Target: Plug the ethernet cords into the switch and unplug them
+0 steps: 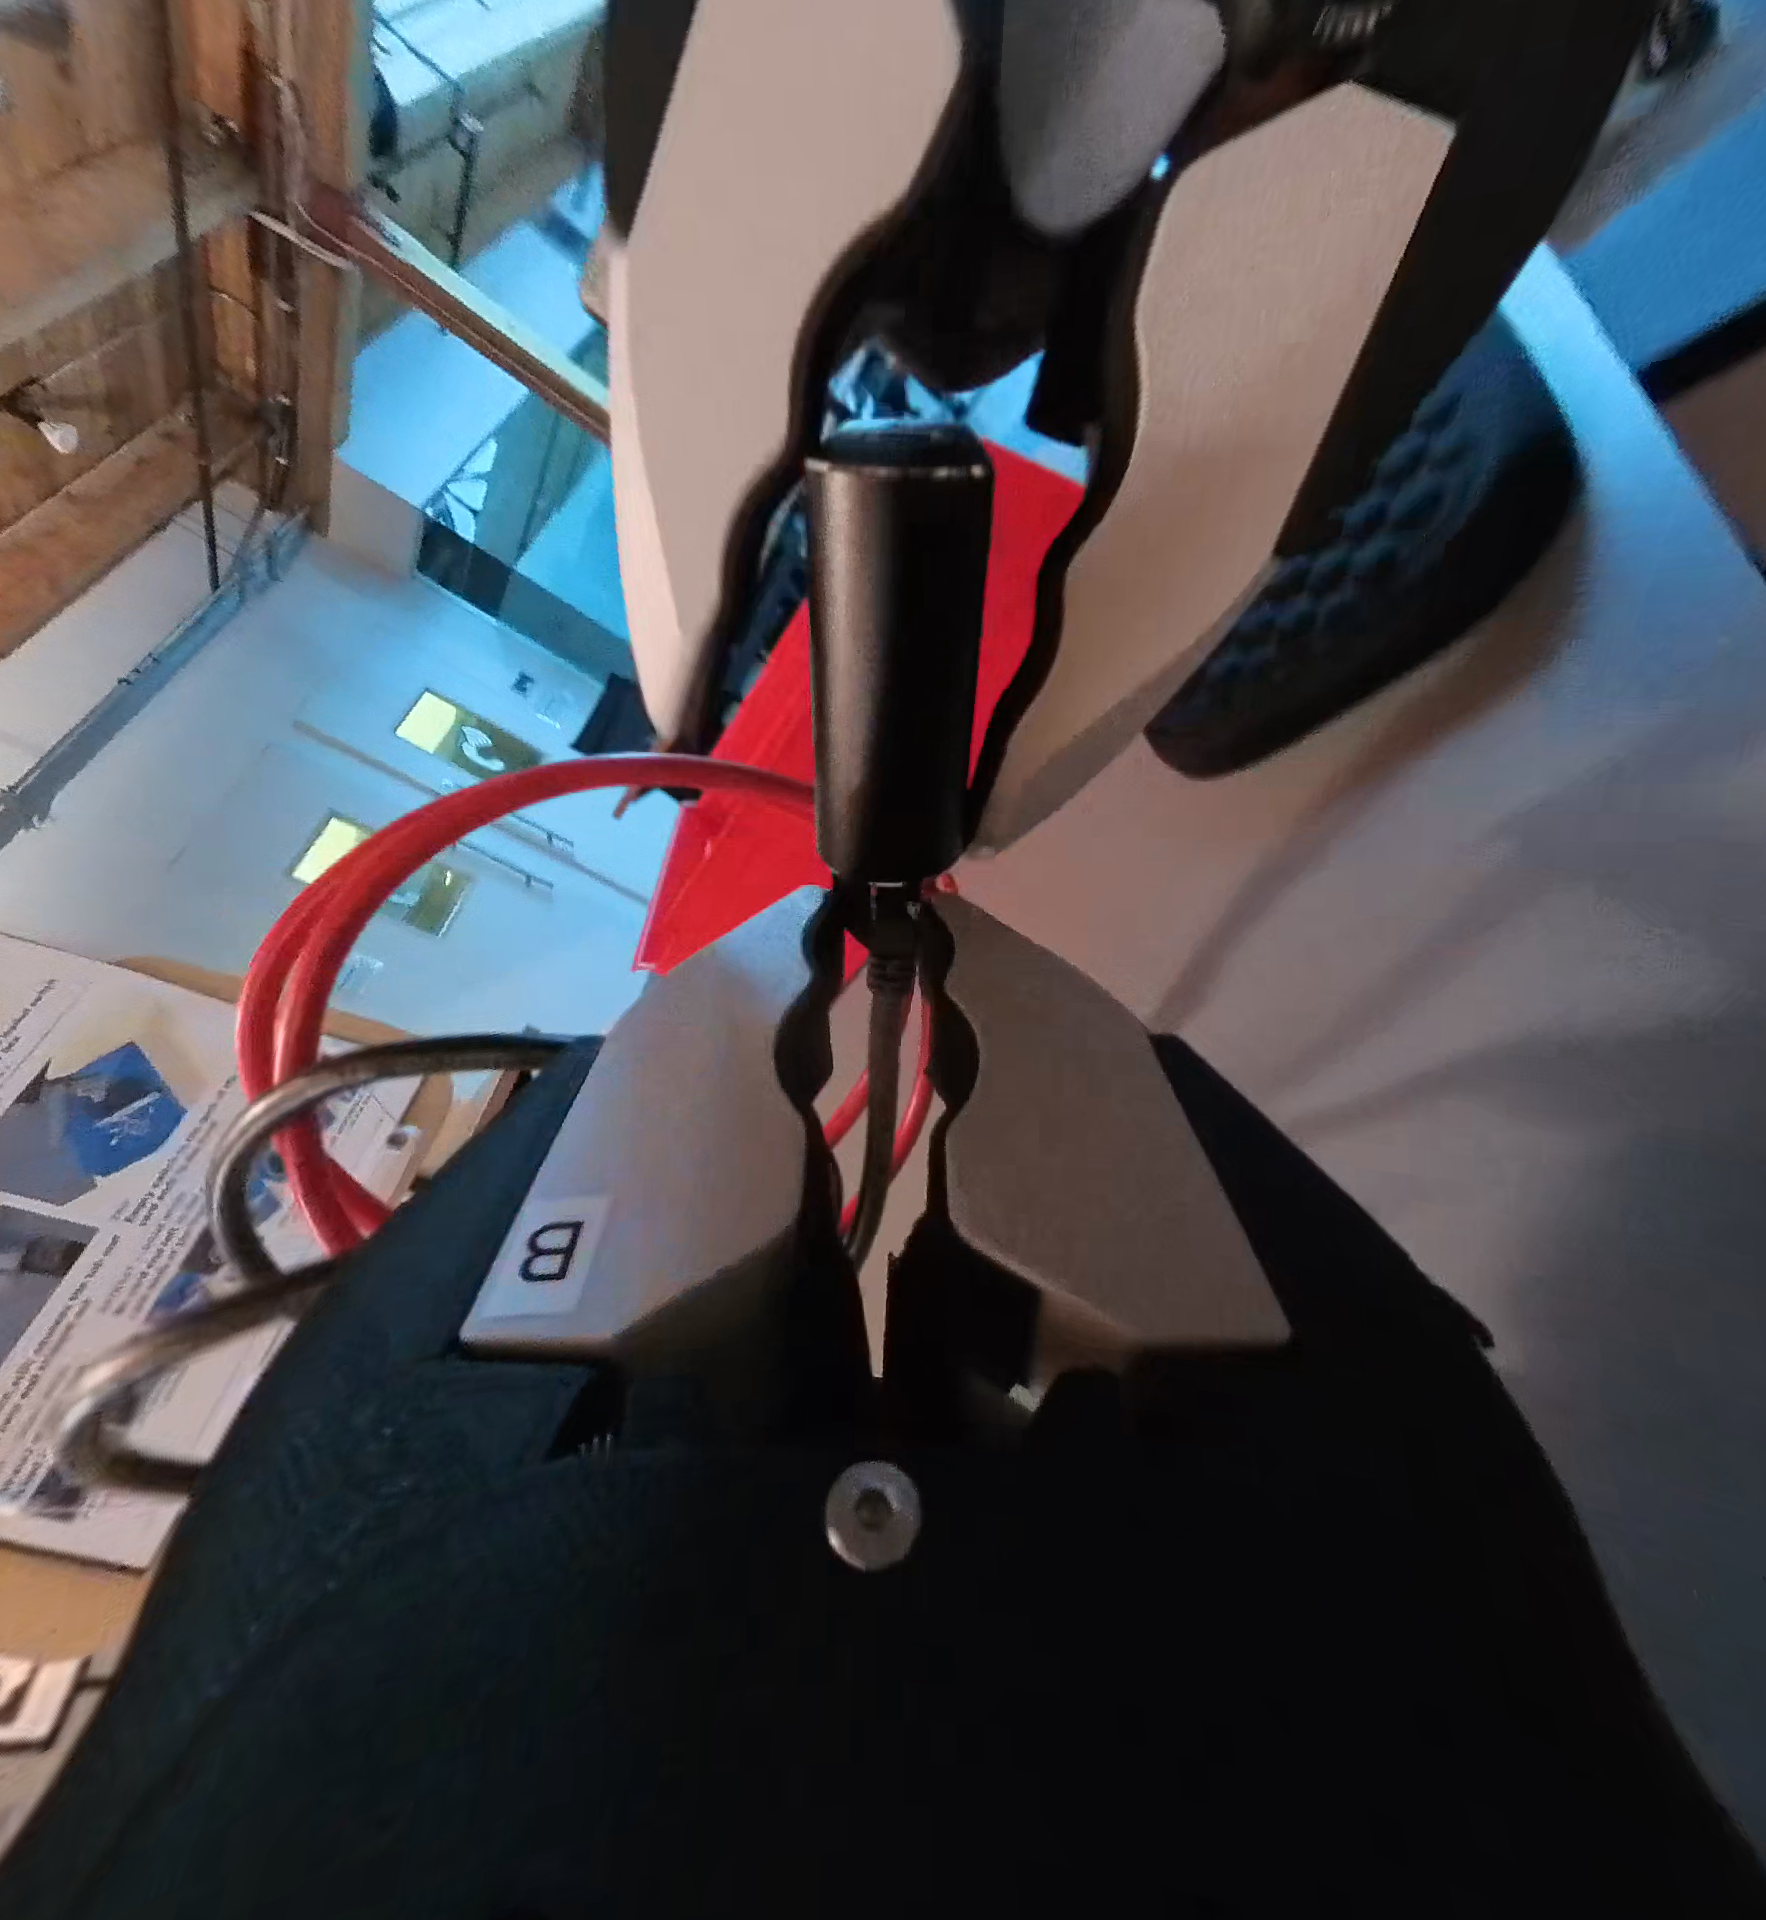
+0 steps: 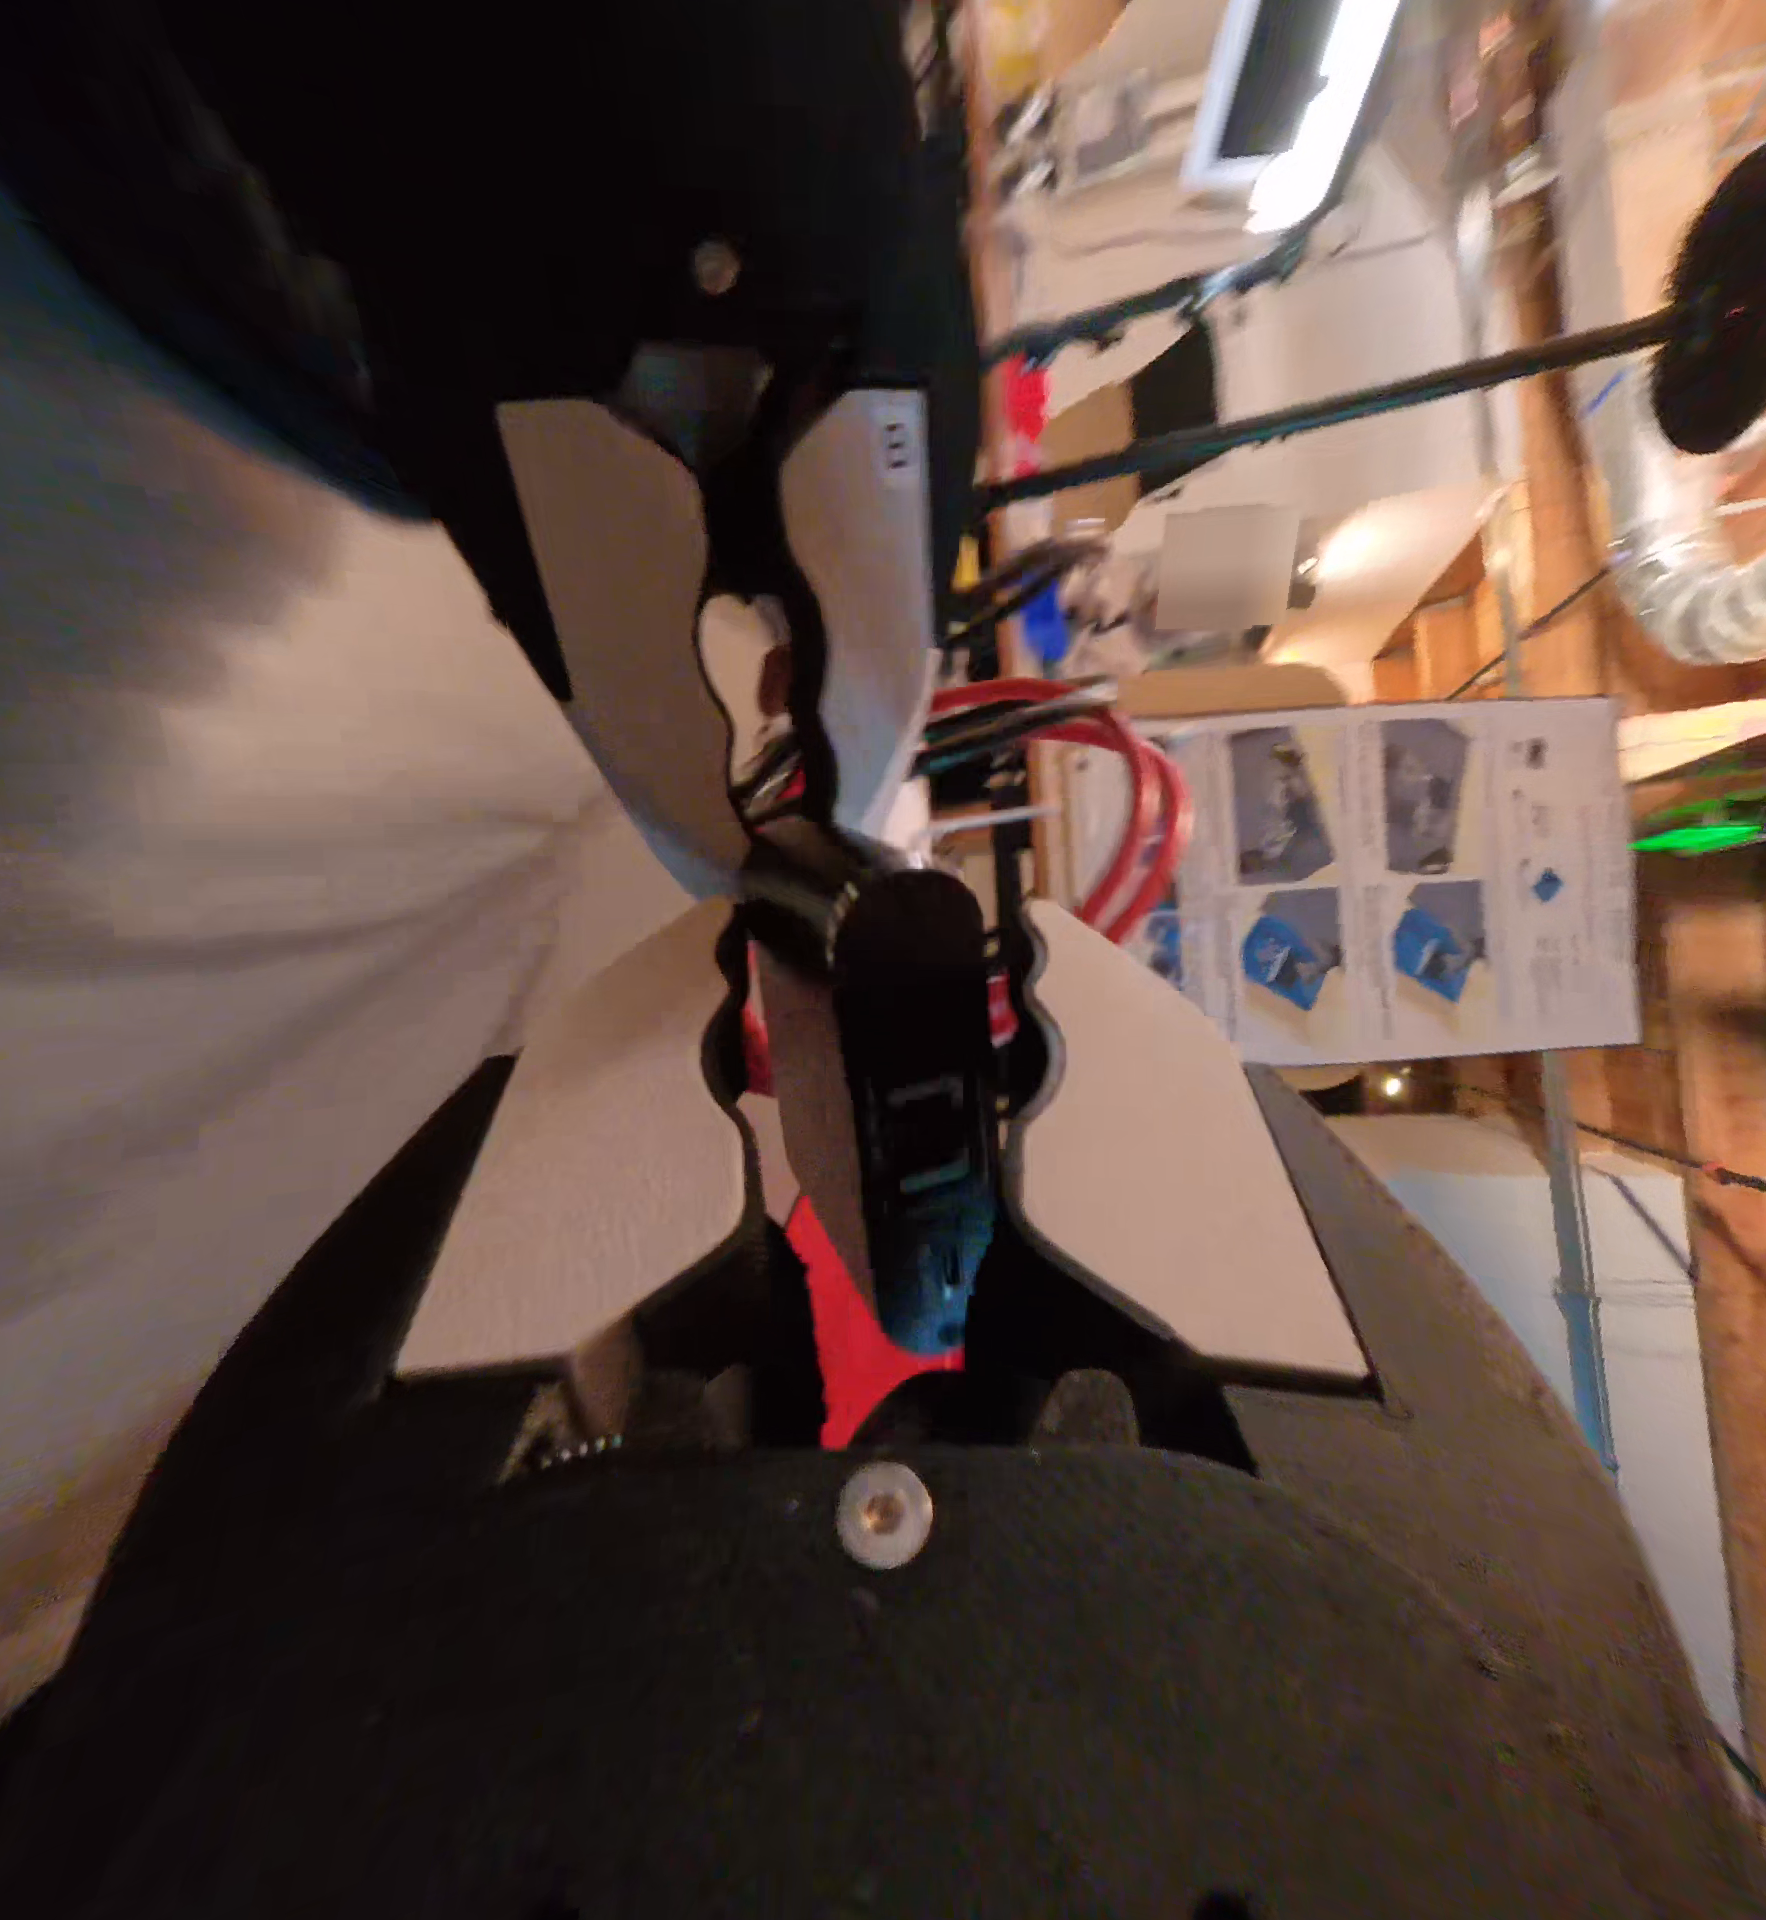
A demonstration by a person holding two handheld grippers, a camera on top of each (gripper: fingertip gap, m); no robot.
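So the right claw (image 2: 877, 920) has the little black switch (image 1: 894, 655) clamped between its pale fingers. The right wrist view looks along the switch body, and you can see an open port (image 2: 926, 1127) on the face turned to the camera, nothing plugged into that one. The left claw (image 1: 884, 920) comes at it from the opposite end, and it's squeezed down narrow, fingertips pinching the plug of a thin black cord (image 1: 881, 1091) right where it meets the switch. That cord runs back through the slim gap between the two fingers. The two claws are basically nose to nose with the switch in the middle. Off to the side a pair of red ethernet cords (image 1: 339, 935) loops around in a big arc toward the switch, though I can't tell exactly where they go in, since the claw blocks it. A grey cable (image 1: 266, 1122) curls near the body of the left claw. There's a printed sheet (image 1: 48, 1195) with photos lying behind the loops, some red plastic piece (image 1: 744, 842) behind the switch, and the white worktop (image 1: 1481, 1039) on the other side.
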